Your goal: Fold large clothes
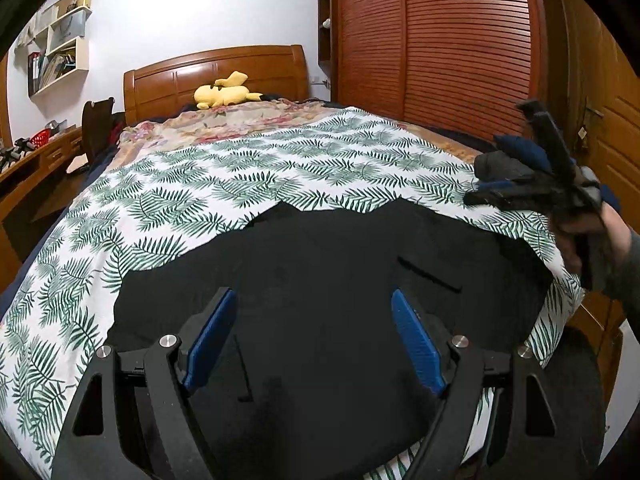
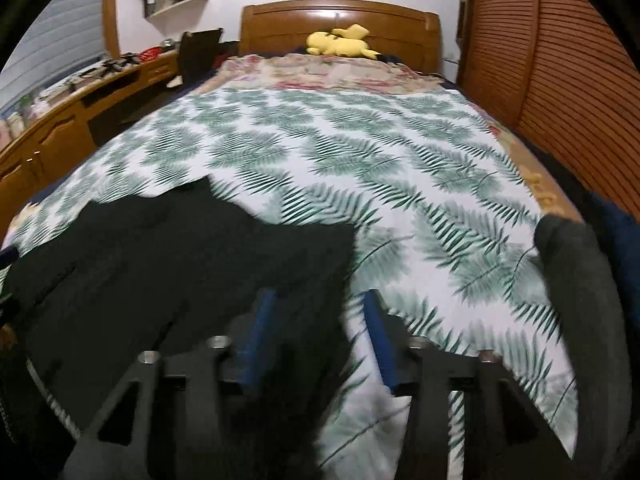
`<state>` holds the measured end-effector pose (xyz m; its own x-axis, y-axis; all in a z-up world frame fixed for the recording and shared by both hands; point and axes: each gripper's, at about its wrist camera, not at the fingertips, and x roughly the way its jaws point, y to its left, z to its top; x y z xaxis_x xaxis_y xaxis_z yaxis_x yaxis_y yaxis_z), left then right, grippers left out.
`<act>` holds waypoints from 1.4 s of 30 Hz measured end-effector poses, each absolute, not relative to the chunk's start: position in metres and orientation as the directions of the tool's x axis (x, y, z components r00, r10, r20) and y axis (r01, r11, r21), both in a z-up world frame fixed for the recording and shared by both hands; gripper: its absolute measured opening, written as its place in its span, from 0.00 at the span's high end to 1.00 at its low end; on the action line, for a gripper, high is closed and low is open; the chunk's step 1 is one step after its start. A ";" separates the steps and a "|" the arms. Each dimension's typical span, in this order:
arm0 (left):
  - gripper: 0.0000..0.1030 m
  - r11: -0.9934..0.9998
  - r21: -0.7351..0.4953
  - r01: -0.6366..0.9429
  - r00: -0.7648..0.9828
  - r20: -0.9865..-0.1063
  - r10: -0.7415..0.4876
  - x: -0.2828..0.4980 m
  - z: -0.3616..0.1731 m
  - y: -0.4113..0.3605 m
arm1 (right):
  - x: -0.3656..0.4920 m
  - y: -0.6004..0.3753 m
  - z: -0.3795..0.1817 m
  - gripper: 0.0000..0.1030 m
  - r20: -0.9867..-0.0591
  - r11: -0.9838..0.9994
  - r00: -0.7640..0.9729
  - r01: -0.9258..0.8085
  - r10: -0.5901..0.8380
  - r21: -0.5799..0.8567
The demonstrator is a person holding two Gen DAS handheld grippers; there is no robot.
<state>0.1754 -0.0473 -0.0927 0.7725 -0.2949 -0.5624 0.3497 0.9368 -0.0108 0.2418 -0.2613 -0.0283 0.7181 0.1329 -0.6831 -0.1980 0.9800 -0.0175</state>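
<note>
A large black garment (image 1: 320,248) lies spread flat on the near part of a bed, on a white sheet with green fern print (image 1: 240,168). My left gripper (image 1: 312,294) hovers over the garment's middle, open, with nothing between its blue pads (image 1: 416,344). A hand holds my right gripper (image 1: 496,156) in the air beyond the garment's right edge. The right wrist view is blurred. There the right gripper (image 2: 319,294) stands open above the right edge of the garment (image 2: 160,248), where it meets the sheet (image 2: 400,168), and grips nothing.
A yellow plush toy (image 1: 224,94) lies by the wooden headboard (image 1: 216,68). A slatted wooden wardrobe (image 1: 440,40) runs along the right side, and a wooden desk (image 1: 32,164) along the left. A dark grey cloth shape (image 2: 576,280) rises at the bed's right edge.
</note>
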 end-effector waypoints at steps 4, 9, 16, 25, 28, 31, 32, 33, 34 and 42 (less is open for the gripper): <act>0.22 0.937 -0.014 0.349 0.762 -0.577 -0.293 0.174 -0.099 -0.046 | 0.198 -0.244 -0.037 0.52 -0.673 0.960 0.712 -0.279 0.201 -0.007; 0.22 0.934 -0.013 0.356 0.745 -0.599 -0.292 0.171 -0.107 -0.050 | 0.163 -0.226 -0.046 0.52 -0.670 0.935 0.694 -0.353 0.262 0.000; 0.22 0.935 -0.018 0.354 0.742 -0.603 -0.292 0.169 -0.109 -0.048 | 0.164 -0.239 -0.090 0.52 -0.743 0.940 0.623 -0.342 0.245 0.024; 0.22 0.940 -0.030 0.339 0.748 -0.598 -0.288 0.164 -0.109 -0.034 | 0.154 -0.234 -0.094 0.52 -0.721 0.946 0.652 -0.324 0.236 0.016; 0.22 0.940 -0.022 0.340 0.754 -0.591 -0.287 0.159 -0.106 -0.028 | 0.157 -0.229 -0.092 0.52 -0.725 0.948 0.654 -0.317 0.217 -0.002; 0.40 0.941 -0.027 0.337 0.758 -0.585 -0.288 0.155 -0.104 -0.017 | 0.160 -0.220 -0.082 0.52 -0.725 0.952 0.665 -0.303 0.180 -0.042; 0.45 0.942 -0.036 0.335 0.752 -0.592 -0.290 0.155 -0.105 -0.011 | 0.158 -0.218 -0.078 0.52 -0.720 0.954 0.674 -0.296 0.166 -0.058; 0.51 0.942 -0.044 0.331 0.748 -0.596 -0.291 0.155 -0.106 -0.006 | 0.155 -0.215 -0.074 0.52 -0.712 0.954 0.685 -0.291 0.155 -0.072; 0.54 0.943 -0.052 0.327 0.746 -0.598 -0.292 0.154 -0.106 -0.001 | 0.153 -0.211 -0.069 0.52 -0.703 0.953 0.694 -0.293 0.155 -0.080; 0.57 0.968 -0.065 0.243 0.765 -0.601 -0.232 0.153 -0.110 0.036 | 0.135 -0.165 -0.042 0.52 -0.649 0.922 0.720 -0.381 0.247 -0.073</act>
